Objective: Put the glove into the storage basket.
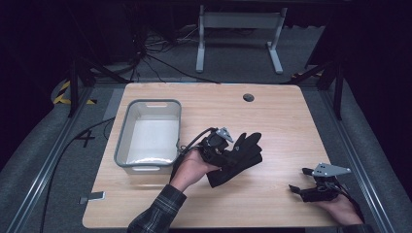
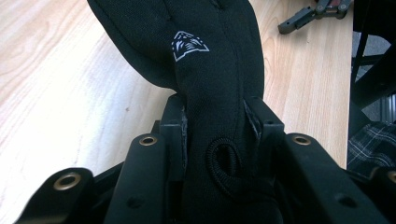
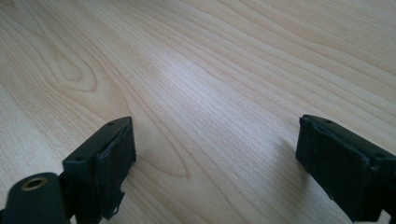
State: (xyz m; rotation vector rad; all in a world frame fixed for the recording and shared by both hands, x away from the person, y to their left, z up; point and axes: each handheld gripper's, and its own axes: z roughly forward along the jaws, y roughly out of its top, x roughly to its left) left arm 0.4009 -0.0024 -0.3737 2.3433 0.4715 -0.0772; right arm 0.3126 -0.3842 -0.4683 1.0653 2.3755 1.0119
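the left gripper (image 1: 228, 154) clamps a black glove (image 1: 241, 156) mid-table, lifting it; next it likely swings left to the grey bin (image 1: 121, 141). the right gripper (image 1: 302, 183) rests wide open, empty, near right.

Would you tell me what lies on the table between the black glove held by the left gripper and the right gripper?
Nothing: in the high view, only bare wooden table separates the glove from the right gripper.
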